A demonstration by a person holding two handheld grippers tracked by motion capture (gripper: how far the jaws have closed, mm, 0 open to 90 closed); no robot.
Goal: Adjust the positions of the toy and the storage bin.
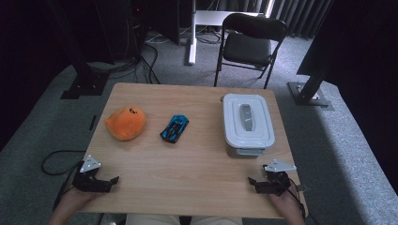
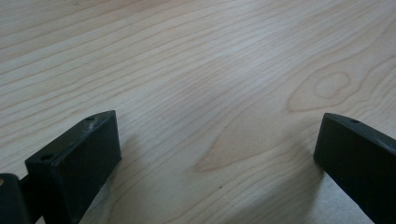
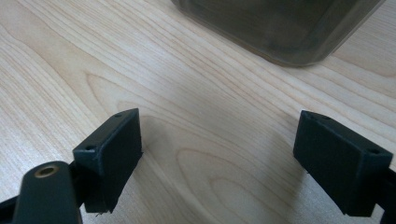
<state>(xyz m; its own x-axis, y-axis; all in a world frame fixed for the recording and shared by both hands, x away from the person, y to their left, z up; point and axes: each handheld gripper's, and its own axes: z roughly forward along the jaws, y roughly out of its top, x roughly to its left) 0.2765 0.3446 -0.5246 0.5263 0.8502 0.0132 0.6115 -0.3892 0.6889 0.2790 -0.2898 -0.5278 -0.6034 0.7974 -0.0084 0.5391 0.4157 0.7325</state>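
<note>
Gaping empty, each hand-held gripper [image 1: 114, 179] [image 1: 251, 181] rests near lidded box [image 1: 247, 123]; car [image 1: 174, 128], plush [image 1: 126, 123] beyond.

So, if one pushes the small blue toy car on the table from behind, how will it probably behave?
The blue toy car seems to stand on wheels, so it would likely roll forward rather than slide. It looks small, so probably light. It lies at an angle on the table, nose toward the near side, so a push from behind may send it that way.

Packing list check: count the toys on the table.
2: an orange plush toy at the table's left and a blue toy car just right of it. The lidded box could hide more.
</note>
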